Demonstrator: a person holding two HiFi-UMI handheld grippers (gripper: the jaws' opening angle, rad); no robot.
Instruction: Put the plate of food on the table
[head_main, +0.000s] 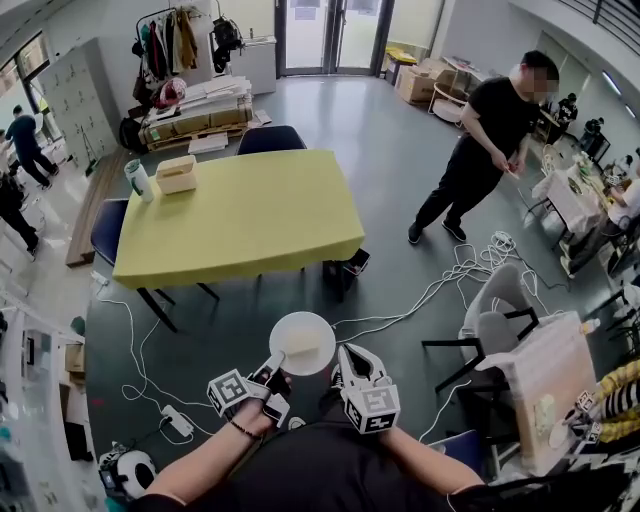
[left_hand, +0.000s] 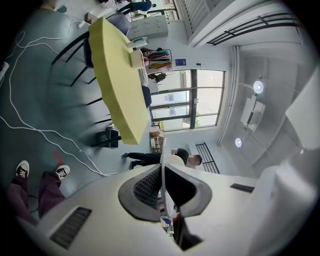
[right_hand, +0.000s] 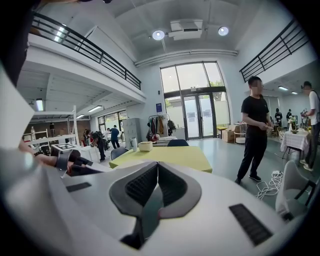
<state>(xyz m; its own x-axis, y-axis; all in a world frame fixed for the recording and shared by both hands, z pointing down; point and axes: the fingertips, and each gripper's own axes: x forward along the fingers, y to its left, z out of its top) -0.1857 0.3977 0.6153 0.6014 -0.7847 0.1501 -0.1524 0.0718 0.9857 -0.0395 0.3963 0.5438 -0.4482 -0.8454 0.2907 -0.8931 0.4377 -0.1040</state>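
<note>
We cannot tell what the pale food on the round white plate is; it is too small.

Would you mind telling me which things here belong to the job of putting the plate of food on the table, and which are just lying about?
Part of the job: plate of food, pinched at its rim by the left gripper; yellow table; right gripper, shut and empty.

Just lying about: box and cup on the table; floor cables; grey chair.
</note>
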